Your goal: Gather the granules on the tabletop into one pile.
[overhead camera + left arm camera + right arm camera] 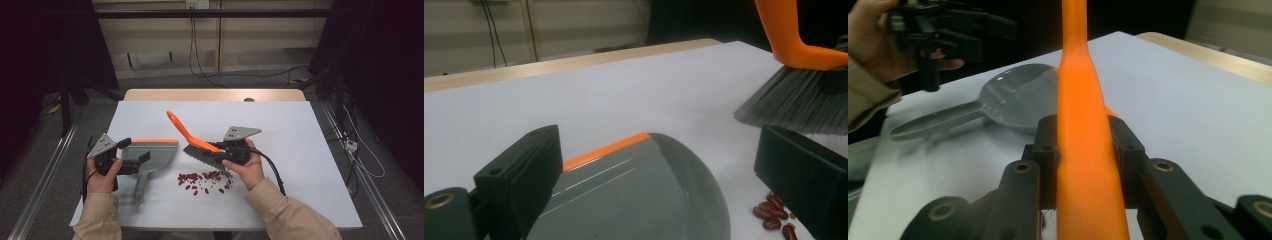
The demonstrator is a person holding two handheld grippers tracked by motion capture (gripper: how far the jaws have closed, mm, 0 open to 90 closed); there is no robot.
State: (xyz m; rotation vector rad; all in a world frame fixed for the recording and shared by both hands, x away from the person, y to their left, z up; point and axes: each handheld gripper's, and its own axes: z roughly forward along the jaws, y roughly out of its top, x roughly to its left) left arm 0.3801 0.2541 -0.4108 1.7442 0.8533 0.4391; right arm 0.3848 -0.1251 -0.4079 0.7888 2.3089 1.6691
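two grippers are in use. the right gripper [226, 148] has its fingers [1048, 150] clamped on the orange handle of the brush [192, 138], bristles just above the scattered beans [206, 180] on the counter [300, 150]. the left gripper [134, 156] has its fingers [519, 185] spread wide, holding nothing, with the grey dustpan [150, 155] lying flat on the counter between and just below them.

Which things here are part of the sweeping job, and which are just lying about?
In the job: brush, held in the right gripper; grey dustpan, on the table under the open left gripper; red beans scattered on the white table.

Lying about: cables on the floor behind the table.
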